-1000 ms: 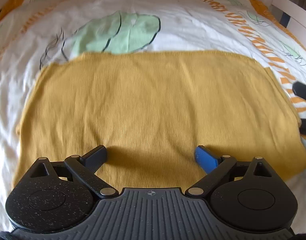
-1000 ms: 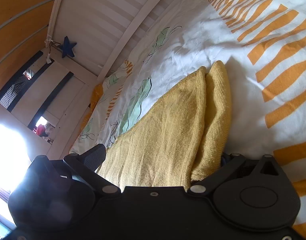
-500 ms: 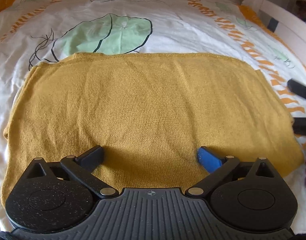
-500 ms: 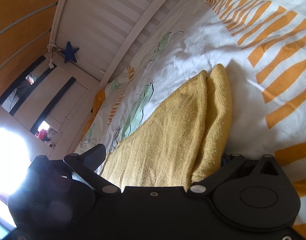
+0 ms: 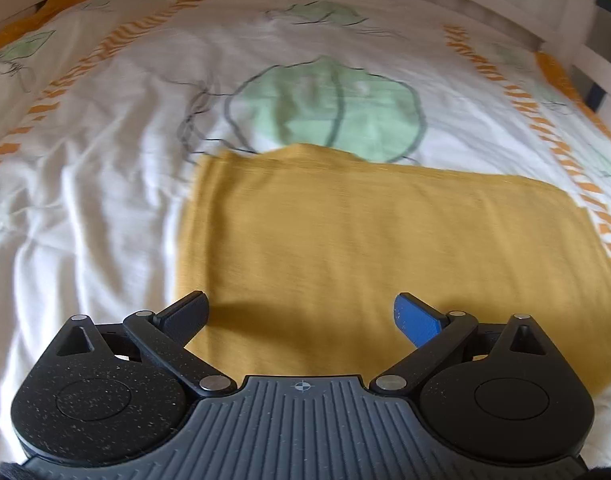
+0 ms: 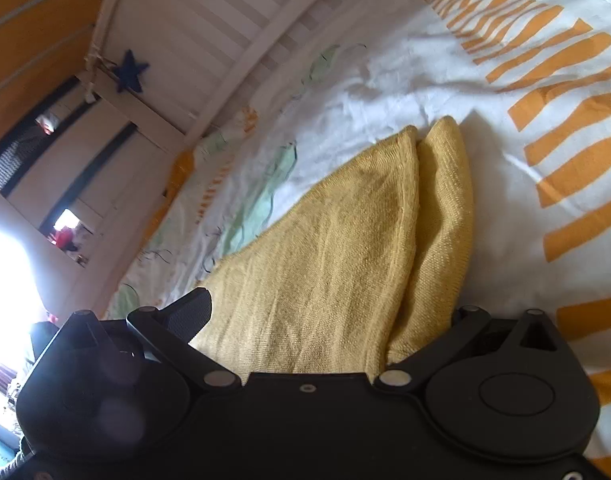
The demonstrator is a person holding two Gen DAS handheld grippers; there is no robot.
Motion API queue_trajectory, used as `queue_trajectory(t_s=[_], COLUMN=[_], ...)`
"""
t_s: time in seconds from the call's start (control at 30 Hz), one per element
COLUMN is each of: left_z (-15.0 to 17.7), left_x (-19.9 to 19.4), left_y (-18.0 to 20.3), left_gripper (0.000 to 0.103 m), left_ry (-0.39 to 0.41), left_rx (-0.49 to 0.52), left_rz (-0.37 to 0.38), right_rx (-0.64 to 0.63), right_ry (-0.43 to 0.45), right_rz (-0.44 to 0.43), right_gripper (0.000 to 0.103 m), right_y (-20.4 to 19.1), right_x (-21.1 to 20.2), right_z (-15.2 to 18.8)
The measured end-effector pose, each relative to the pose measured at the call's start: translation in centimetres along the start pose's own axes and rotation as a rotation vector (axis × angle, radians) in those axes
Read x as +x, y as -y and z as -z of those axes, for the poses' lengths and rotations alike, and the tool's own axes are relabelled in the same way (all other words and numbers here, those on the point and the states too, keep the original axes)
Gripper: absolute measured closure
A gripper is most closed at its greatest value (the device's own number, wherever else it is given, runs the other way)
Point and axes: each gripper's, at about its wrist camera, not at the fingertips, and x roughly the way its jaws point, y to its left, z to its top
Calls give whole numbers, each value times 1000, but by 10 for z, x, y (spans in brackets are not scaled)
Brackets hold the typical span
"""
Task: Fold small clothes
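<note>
Mustard-yellow knitted garment (image 5: 385, 248) lies flat on the bed, now a narrower rectangle than half a second ago: its left side has been brought over, so another fold seems done. Left hand-held gripper (image 5: 301, 314) hovers spread over its near edge. Right hand-held gripper (image 6: 325, 320) is also spread, layered cloth between its fingers. Underneath, a white duvet (image 5: 97, 208) with green leaves and orange stripes; a white slatted bed frame (image 6: 209, 20) behind.
</note>
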Motion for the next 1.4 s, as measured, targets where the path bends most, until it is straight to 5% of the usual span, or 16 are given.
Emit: queue_trajectory(t_s=[0.2, 0.4, 0.57, 0.7, 0.8, 0.93, 1.4], left_z=[-2, 7, 7, 7, 6, 3, -20], left_x=[17, 24, 25, 25, 26, 22, -4], left_y=[-13, -19, -24, -23, -22, -28, -82], left_gripper=[3, 2, 1, 1, 1, 2, 3], left_ry=[-72, -44, -41, -40, -39, -32, 40], left_rx=[-25, 0, -10, -2, -2, -31, -158], left_rz=[-11, 10, 39, 38, 41, 46, -5], right_rx=[60, 81, 92, 69, 59, -22, -251], right_ry=[-35, -75, -84, -103, -101, -110, -201], right_rz=[26, 68, 138, 254, 311, 370, 264], right_gripper=[0, 2, 27, 68, 75, 79, 80], right_y=[0, -5, -9, -16, -25, -55, -197], right_x=[5, 11, 13, 12, 10, 15, 91], right_z=[-7, -13, -14, -15, -17, -22, -25])
